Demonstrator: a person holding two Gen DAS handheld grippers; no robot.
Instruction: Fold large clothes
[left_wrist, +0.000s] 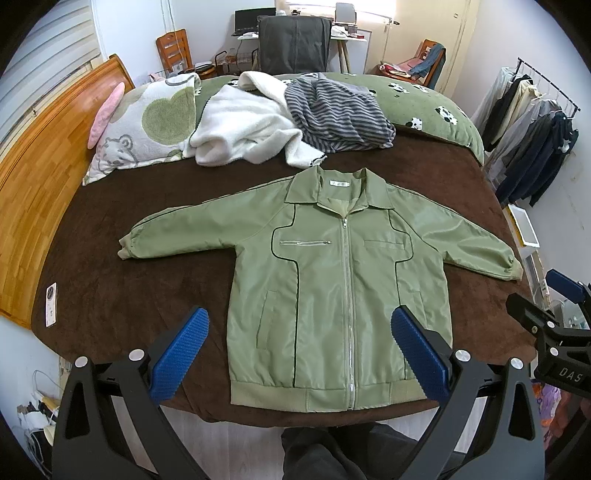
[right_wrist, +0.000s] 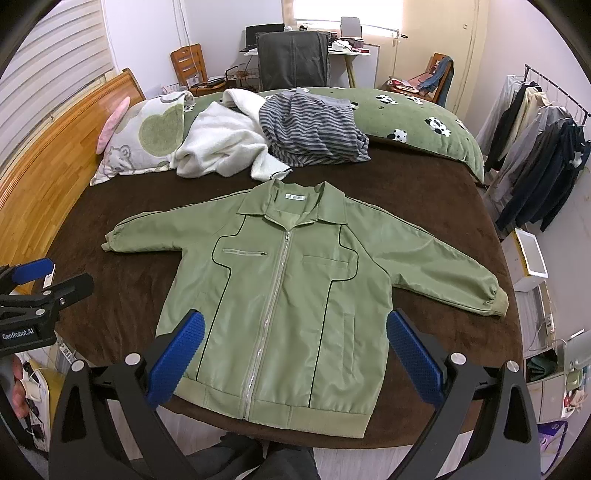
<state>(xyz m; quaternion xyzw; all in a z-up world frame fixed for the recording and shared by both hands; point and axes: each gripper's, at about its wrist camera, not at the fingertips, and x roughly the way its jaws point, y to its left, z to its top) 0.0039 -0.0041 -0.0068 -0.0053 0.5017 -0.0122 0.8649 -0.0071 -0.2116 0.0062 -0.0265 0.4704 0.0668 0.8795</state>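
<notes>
A green zip-up jacket (left_wrist: 332, 280) lies flat, front up and zipped, on the brown bed cover (left_wrist: 129, 288), sleeves spread to both sides, hem toward me. It also shows in the right wrist view (right_wrist: 288, 314). My left gripper (left_wrist: 299, 325) is open and empty, held above the jacket's hem, its blue pads (left_wrist: 181, 354) wide apart. My right gripper (right_wrist: 295, 326) is open and empty too, above the hem. The right gripper shows at the right edge of the left wrist view (left_wrist: 554, 314); the left gripper shows at the left edge of the right wrist view (right_wrist: 33, 291).
A white fleece garment (left_wrist: 243, 125) and a striped grey garment (left_wrist: 336, 114) lie heaped beyond the jacket's collar. A patterned pillow (left_wrist: 147, 125) and green duvet (left_wrist: 424, 99) sit at the back. Wooden headboard (left_wrist: 44, 162) left, clothes rack (left_wrist: 535, 136) right, remote (left_wrist: 51, 304) on the bed's left edge.
</notes>
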